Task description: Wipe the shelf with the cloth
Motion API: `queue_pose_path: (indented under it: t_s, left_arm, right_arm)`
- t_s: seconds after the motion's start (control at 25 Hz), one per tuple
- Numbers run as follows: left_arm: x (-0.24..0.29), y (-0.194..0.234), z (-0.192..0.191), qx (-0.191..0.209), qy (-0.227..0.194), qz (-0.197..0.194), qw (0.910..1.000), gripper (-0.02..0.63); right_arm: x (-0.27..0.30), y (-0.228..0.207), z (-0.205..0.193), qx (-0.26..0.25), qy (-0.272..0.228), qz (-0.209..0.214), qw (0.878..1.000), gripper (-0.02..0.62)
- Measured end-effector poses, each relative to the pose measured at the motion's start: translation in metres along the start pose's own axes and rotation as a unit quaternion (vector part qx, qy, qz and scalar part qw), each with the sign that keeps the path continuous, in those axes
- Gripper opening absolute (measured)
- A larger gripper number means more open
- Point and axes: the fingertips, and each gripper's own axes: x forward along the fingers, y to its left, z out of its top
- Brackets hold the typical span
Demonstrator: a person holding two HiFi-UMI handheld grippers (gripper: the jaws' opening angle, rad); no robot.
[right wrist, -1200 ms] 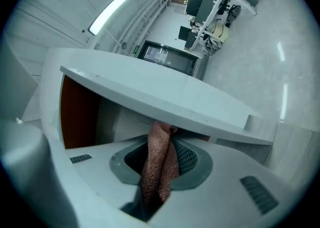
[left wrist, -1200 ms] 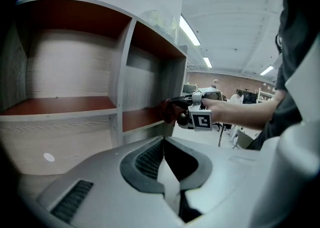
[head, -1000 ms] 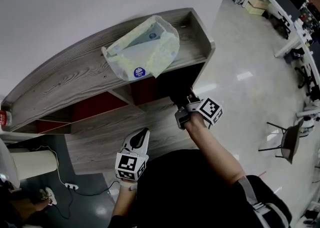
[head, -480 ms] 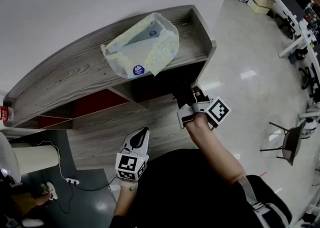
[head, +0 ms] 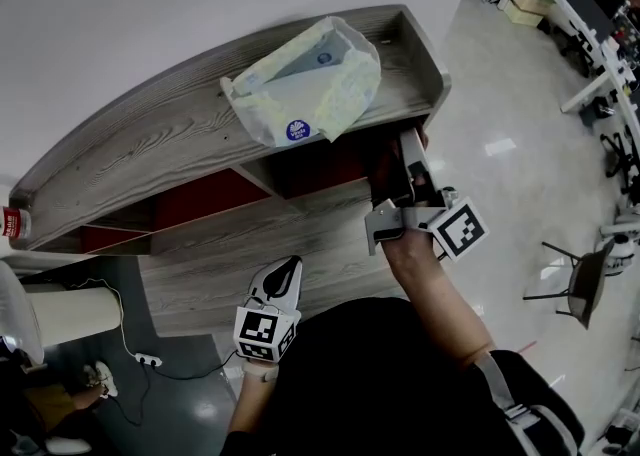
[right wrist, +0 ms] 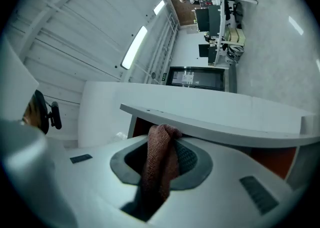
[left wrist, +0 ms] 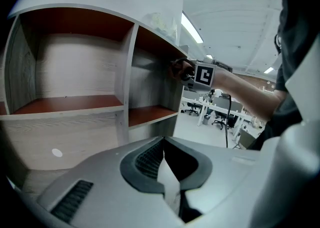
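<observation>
The grey wood shelf unit (head: 180, 149) has red-lined compartments under its top board. My right gripper (head: 408, 159) is up at the front edge of that board, by the rightmost compartment, and points slightly upward. It is shut on a pinkish-brown cloth (right wrist: 159, 159) that bulges out between its jaws, just under the board's edge (right wrist: 220, 124). The left gripper view shows that right gripper (left wrist: 179, 68) at the shelf's upper right corner. My left gripper (head: 288, 266) hangs low in front of the shelf's base, shut and holding nothing (left wrist: 172, 192).
A crumpled plastic bag (head: 305, 94) with a blue sticker lies on the shelf top near its right end. A red-capped bottle (head: 10, 224) stands at the far left. On the floor are a white cylinder (head: 60, 316), a cable with a power strip (head: 150, 359) and a chair (head: 570, 284).
My right gripper has risen with the cloth from the lower compartment's front to the top board's edge and tilted upward. The left gripper has stayed where it was.
</observation>
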Motion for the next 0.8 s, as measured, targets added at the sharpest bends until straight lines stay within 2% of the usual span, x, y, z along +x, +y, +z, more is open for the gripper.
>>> queue_pose_path:
  t_s: [0.12,0.36,0.64,0.8]
  left_arm:
    - [-0.004,0.006,0.0,0.0,-0.005,0.002,1.0,0.012]
    - [-0.011,0.022,0.004,-0.004,-0.017,0.012,0.9998,0.012]
    - [-0.015,0.032,0.006,-0.009,-0.022,0.022,0.9995,0.012]
    - [-0.015,0.035,0.005,-0.011,-0.021,0.026,0.9994,0.012]
  right_arm:
    - [0.007,0.004,0.002,-0.006,-0.008,0.007,1.0,0.064]
    - [0.027,-0.003,0.003,0.014,-0.031,0.005,0.999,0.064]
    - [0.049,-0.03,0.001,0.002,-0.052,-0.021,0.998,0.064]
    - [0.044,-0.056,-0.006,-0.006,-0.058,-0.051,0.997,0.063]
